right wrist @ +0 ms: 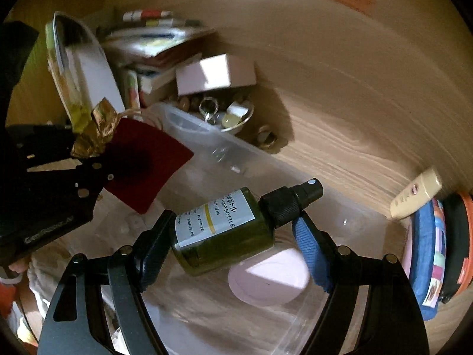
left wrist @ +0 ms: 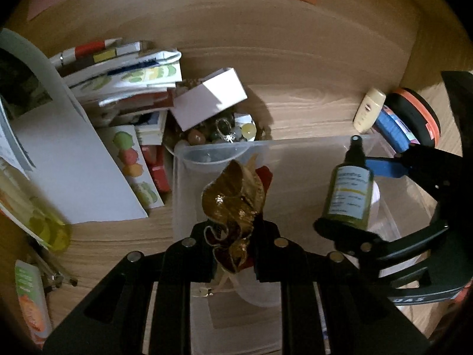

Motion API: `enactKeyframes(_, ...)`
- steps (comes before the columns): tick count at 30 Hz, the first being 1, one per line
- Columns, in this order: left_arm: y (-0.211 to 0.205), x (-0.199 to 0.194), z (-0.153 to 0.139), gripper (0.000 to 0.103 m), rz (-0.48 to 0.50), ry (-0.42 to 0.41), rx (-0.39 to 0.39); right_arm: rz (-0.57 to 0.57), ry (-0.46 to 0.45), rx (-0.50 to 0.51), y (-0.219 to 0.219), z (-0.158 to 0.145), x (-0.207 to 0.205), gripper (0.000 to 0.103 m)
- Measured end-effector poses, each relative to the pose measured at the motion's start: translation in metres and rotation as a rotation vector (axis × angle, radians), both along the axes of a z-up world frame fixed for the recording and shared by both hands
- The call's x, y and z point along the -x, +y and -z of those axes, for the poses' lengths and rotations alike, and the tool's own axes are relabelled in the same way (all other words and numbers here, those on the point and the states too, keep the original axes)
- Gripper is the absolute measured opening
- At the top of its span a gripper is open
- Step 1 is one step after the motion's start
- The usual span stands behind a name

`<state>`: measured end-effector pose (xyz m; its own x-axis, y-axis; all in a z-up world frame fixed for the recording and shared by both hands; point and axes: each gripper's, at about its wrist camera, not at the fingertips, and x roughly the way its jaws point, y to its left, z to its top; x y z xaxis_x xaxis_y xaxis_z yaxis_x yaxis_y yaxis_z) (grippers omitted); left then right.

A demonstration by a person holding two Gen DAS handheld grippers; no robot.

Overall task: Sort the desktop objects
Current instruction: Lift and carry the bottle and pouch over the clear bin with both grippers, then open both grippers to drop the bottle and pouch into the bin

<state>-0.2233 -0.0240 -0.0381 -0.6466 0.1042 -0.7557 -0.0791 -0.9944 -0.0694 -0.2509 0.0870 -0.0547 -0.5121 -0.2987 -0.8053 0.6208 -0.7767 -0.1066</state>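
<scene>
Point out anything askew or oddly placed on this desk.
The white cardboard box sits tilted, propped on the bowl of trinkets. The books and booklets lie in a slumped, uneven pile beside it.

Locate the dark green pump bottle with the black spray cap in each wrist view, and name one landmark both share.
Left wrist: dark green pump bottle with black spray cap, right of centre, upright in the right tongs.
Right wrist: bottle, low centre, lying across between the fingers.
Shared landmark: white rectangular box atop the trinket bowl.
</scene>
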Motion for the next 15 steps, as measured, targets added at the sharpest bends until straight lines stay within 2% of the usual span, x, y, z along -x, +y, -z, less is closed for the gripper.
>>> enactKeyframes(4,-0.002,0.002,0.003,0.017,0.009,-0.014,0.001,-0.005,-0.004,-0.057,-0.008,0.008,0.004,0.078)
enactKeyframes(8,-0.001,0.003,0.003,0.018,0.015,-0.014,0.002,-0.001,-0.026,-0.070,-0.011,0.012,0.007,0.078)
enactKeyframes(15,-0.007,-0.002,0.000,0.030,0.032,-0.003,-0.004,0.023,-0.028,-0.129,-0.015,0.016,0.010,0.078)
